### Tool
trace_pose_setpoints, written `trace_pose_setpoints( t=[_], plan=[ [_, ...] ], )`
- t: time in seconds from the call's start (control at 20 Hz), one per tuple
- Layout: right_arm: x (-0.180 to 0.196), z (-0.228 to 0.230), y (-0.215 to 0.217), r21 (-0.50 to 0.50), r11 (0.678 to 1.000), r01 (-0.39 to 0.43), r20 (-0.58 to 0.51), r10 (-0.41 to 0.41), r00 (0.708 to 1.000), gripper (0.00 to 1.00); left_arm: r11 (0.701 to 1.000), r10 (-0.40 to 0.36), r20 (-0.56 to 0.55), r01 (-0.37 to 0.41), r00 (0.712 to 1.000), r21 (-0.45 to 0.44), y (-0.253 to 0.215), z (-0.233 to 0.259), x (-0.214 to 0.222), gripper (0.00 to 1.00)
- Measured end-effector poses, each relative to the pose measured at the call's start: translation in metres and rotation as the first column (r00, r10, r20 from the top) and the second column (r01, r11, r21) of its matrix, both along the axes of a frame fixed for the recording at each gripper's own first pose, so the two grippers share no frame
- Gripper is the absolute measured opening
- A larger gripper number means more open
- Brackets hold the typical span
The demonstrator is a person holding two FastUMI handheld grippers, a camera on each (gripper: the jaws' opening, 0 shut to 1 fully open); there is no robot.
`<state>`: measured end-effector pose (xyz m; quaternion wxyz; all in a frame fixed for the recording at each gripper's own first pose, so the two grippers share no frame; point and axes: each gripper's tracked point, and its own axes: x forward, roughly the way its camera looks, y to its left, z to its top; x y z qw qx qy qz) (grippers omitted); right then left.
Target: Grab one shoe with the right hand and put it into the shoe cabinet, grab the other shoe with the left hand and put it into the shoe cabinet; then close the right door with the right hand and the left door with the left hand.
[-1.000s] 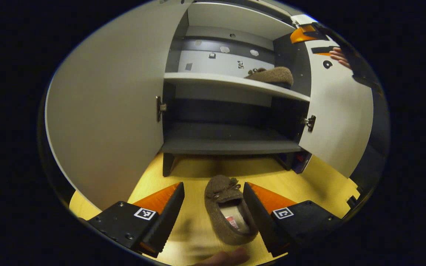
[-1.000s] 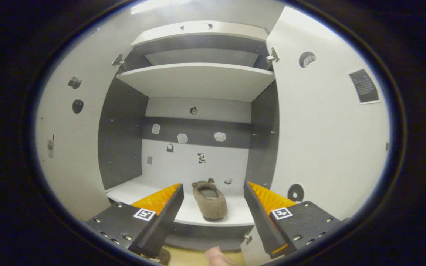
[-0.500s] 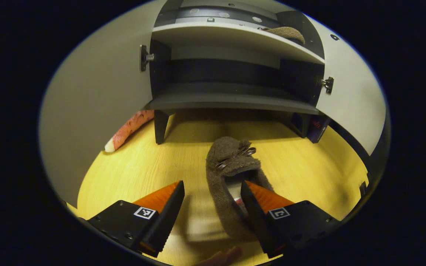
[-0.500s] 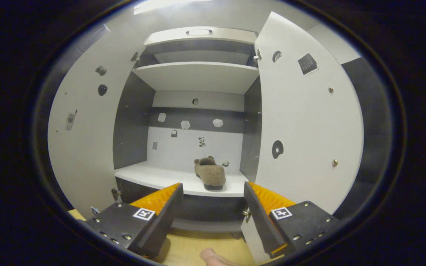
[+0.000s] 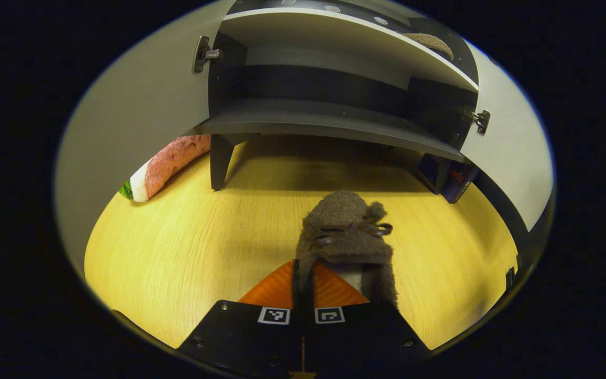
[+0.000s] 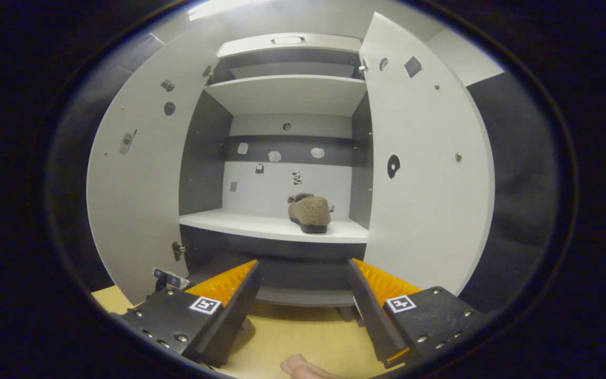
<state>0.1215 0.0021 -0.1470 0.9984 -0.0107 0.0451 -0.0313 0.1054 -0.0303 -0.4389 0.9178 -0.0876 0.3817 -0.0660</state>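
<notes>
A fuzzy brown shoe (image 5: 345,237) lies on the yellow wooden floor (image 5: 187,247) before the open shoe cabinet (image 5: 308,123). My left gripper (image 5: 303,268) is shut on the shoe's left side wall near the heel. The heel is hidden behind the fingers. The matching shoe (image 6: 309,211) stands on the cabinet's white middle shelf (image 6: 250,225), toward the right; in the left gripper view this shoe (image 5: 432,42) peeks over the shelf edge. My right gripper (image 6: 303,273) hangs open in front of the cabinet, well back from the shelf, with nothing between its fingers.
Both cabinet doors stand open: the left door (image 6: 134,200) and the right door (image 6: 424,173). A pink and green plush piece (image 5: 163,166) lies on the floor behind the left door. A dark box (image 5: 453,179) sits by the cabinet's right foot. A fingertip (image 6: 303,366) shows at the bottom.
My left gripper dropped to the floor shoe and shut on its side. My right gripper pulled back from the cabinet, so the shelf and its shoe look smaller.
</notes>
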Motion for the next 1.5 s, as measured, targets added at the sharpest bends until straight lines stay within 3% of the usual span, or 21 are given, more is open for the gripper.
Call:
trace_pose_setpoints(
  t=[0.3,0.55,0.8,1.0,1.2,1.35,1.5],
  plan=[
    [-0.003,-0.026,-0.015,0.008,1.000,0.003,-0.023,-0.003,1.000,0.98,0.999,0.039,0.114,-0.041,0.993,0.014,0.010,0.062,-0.001,0.03],
    [-0.003,-0.041,-0.026,0.031,1.000,-0.003,-0.045,0.004,0.999,0.98,0.999,0.037,0.305,-0.028,0.952,-0.036,0.003,0.157,0.011,0.04],
    [-0.009,-0.036,-0.039,0.072,0.997,0.005,-0.022,-0.003,1.000,0.98,0.999,0.039,0.474,-0.039,0.880,-0.011,0.006,0.250,0.030,0.03],
    [-0.012,-0.029,-0.040,0.103,0.995,-0.005,0.002,0.005,1.000,0.98,0.998,0.060,0.582,-0.041,0.811,-0.045,0.007,0.312,0.059,0.03],
    [-0.016,-0.021,-0.031,0.157,0.986,-0.056,0.031,0.052,0.998,0.99,0.992,0.109,0.688,-0.122,0.717,-0.030,0.022,0.370,0.113,0.03],
    [-0.020,-0.015,-0.027,0.181,0.979,-0.091,0.057,0.082,0.995,0.99,0.989,0.147,0.721,-0.120,0.677,-0.088,0.017,0.404,0.154,0.03],
    [-0.025,-0.010,-0.025,0.143,0.984,-0.106,0.080,0.095,0.992,0.98,0.981,0.195,0.743,-0.143,0.640,-0.134,0.016,0.418,0.196,0.03]
  ],
)
